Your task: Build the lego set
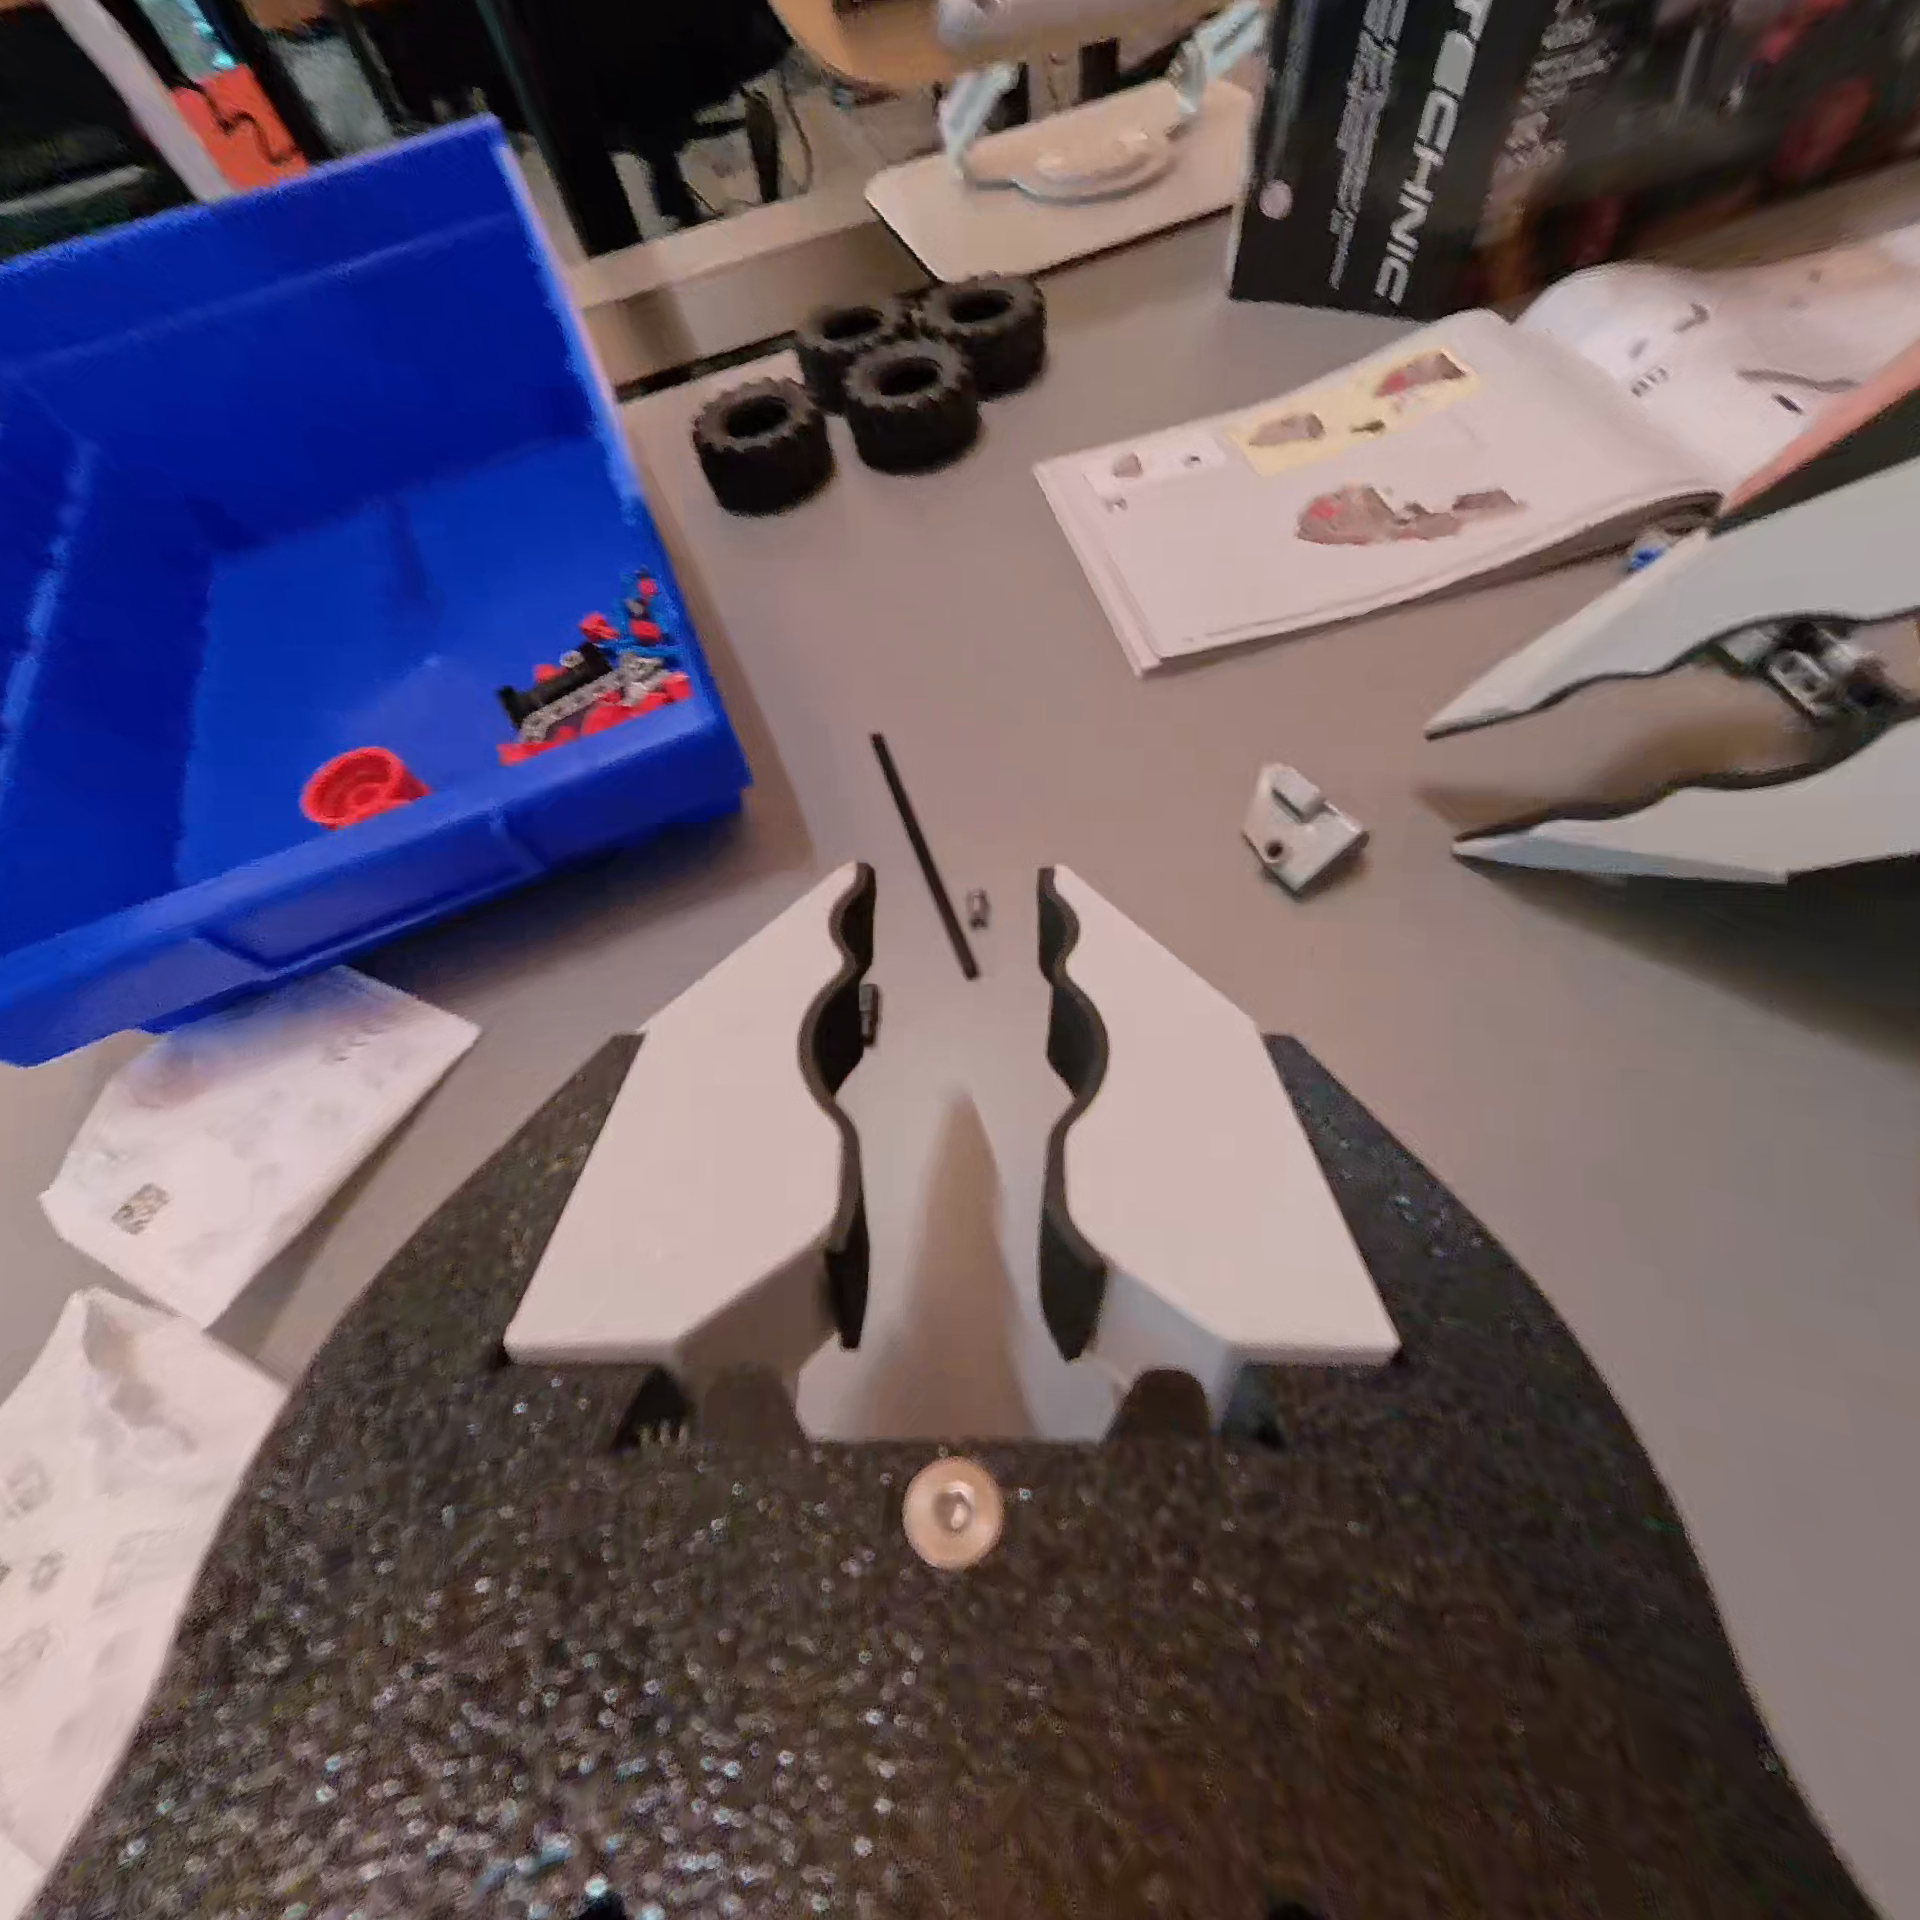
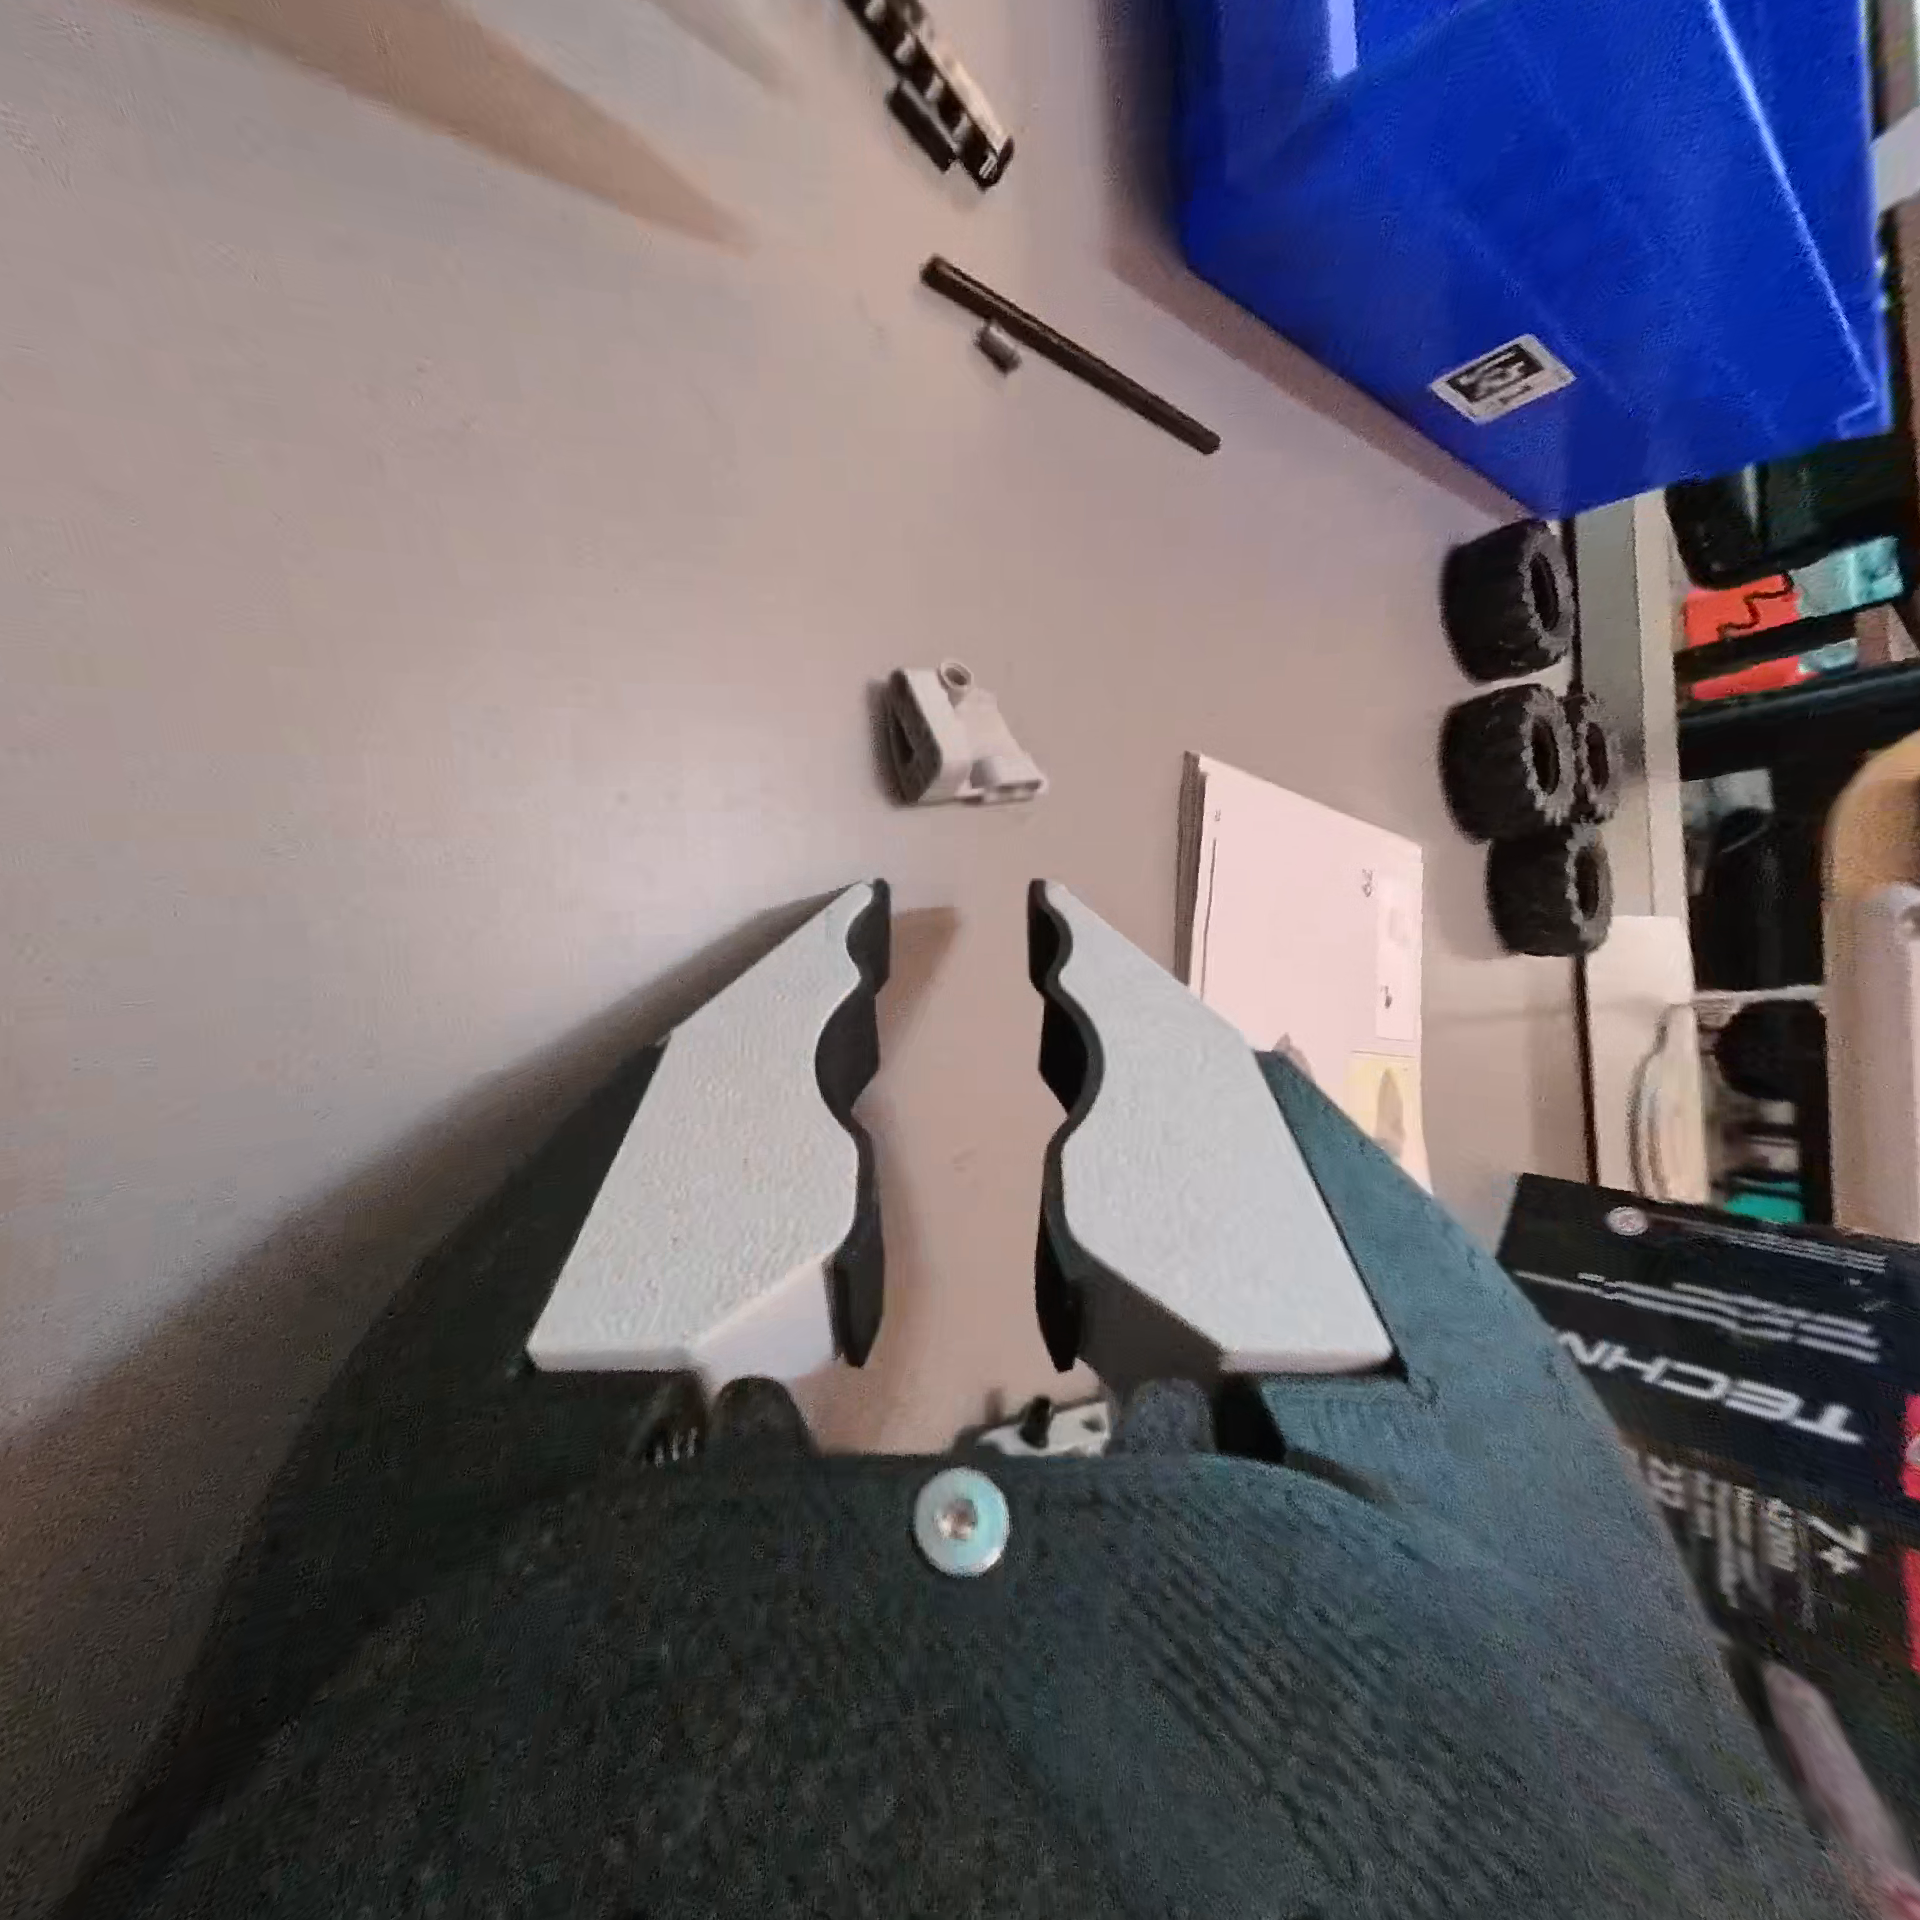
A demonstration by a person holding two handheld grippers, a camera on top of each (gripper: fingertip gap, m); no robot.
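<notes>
Barely begun, by the look of it: both sets of fingers parted and empty, nothing joined except perhaps a small grey-and-black sub-assembly. Left gripper (image 1: 956, 883) poised low over the thin black plastic axle rod (image 1: 923, 854) and the tiny grey bush (image 1: 977, 906) just beside it, both lying loose on the plain grey table (image 1: 1351, 1195). Right gripper (image 2: 958, 896) aimed at the small pale-grey angular connector piece (image 2: 951, 736), also loose and apart from the rod. Possibly a short black studded part at the top edge of the right wrist view, too blurred to name. Crumpled clear plastic bags (image 1: 249, 1122) to the left. Further out, the deep blue plastic bin (image 1: 312, 499) holding only a red wheel hub (image 1: 358, 788) and a small heap of red, black and grey pieces (image 1: 597, 681). Beyond that, four knobbly black rubber tyres (image 1: 883, 390) unmounted, the open instruction booklet (image 1: 1351, 488), then the black cardboard set box (image 1: 1371, 145) standing upright. At the back, a cluttered workshop: dark shelving, a pale stand, dim warm light. Nearly all the assembly left to do.
</notes>
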